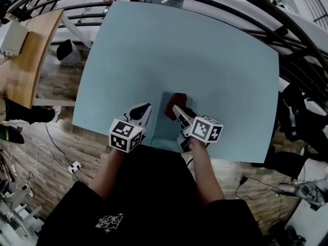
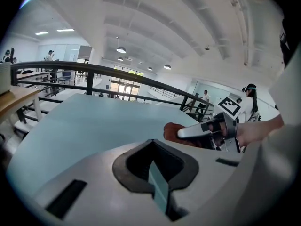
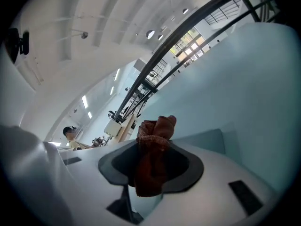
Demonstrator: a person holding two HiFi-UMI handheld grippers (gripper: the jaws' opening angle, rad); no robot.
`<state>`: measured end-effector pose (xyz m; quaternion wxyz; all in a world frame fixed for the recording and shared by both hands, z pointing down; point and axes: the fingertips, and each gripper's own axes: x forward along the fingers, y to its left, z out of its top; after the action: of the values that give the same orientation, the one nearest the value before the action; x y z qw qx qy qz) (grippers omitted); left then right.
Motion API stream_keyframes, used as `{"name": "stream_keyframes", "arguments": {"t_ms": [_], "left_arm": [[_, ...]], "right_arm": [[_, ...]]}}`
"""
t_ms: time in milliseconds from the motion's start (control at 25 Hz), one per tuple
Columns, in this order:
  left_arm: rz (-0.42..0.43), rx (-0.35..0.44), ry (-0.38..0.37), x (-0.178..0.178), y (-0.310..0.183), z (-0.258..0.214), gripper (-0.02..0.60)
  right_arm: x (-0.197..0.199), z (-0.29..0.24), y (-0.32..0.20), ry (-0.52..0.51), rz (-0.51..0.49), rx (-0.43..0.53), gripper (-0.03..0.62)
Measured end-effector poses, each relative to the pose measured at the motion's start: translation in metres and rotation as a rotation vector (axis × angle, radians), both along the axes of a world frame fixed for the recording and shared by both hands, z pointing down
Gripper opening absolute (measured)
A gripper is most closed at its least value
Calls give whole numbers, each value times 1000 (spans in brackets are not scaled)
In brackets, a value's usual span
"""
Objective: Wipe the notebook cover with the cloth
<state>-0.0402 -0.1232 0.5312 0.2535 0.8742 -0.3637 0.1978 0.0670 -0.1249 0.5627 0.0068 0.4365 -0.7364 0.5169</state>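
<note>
The teal notebook (image 1: 165,121) lies flat at the table's near edge, between my two grippers. My right gripper (image 1: 175,108) is shut on a bunched red-brown cloth (image 1: 177,99), which hangs at the notebook's far end; from the right gripper view, the cloth (image 3: 153,159) fills the jaws with the notebook (image 3: 207,140) just beyond. My left gripper (image 1: 147,107) hovers just left of the notebook, jaws together with nothing held. In the left gripper view only a thin teal sliver shows between its jaws, and the cloth (image 2: 171,131) sits to the right.
The pale blue table (image 1: 179,50) stretches away from me. A black railing (image 1: 246,9) curves round its far and right sides. A wooden desk (image 1: 25,60) stands to the left, cables lie on the floor (image 1: 56,152), and people stand far off.
</note>
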Motion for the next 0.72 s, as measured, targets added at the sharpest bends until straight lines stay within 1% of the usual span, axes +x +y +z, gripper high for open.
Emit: {"name": "stream_keyframes", "arguments": {"t_ms": [200, 480, 720], "left_arm": [[1, -50, 3, 0, -5, 21, 8], [13, -75, 0, 2, -24, 40, 8], [20, -99, 2, 3, -35, 52, 8]], "right_arm": [[-6, 20, -8, -13, 0, -58, 140], [-21, 45, -18, -22, -15, -128, 140], [-32, 57, -30, -26, -34, -155, 140]]}}
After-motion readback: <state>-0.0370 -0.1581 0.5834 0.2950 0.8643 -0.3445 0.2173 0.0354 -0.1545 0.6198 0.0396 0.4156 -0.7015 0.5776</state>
